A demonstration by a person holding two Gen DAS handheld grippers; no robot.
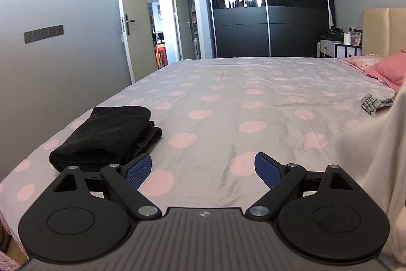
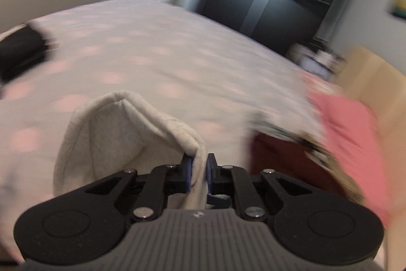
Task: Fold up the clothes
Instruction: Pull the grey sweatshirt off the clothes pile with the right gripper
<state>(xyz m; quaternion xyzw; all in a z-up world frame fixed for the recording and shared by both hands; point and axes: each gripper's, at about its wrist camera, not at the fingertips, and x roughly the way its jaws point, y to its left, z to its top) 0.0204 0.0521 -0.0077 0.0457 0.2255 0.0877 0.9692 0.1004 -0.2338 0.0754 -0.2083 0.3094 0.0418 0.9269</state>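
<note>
One thin pinch is all my right gripper (image 2: 198, 175) has on the cream garment (image 2: 121, 133) above the bed (image 2: 177, 47); it may slip. My left gripper (image 1: 203, 170) hovers open, empty.

We see our left gripper (image 1: 203, 170) gaping over the dotted bedspread (image 1: 228, 103). Folded black clothes (image 1: 106, 136) lie just beside it.

Your right wrist view smears the bed (image 2: 165, 47) and the pink pillow (image 2: 347, 133); a dark red thing (image 2: 279, 161) stays unreadable; the cream garment (image 1: 375, 156) runs off your left view's right edge.
</note>
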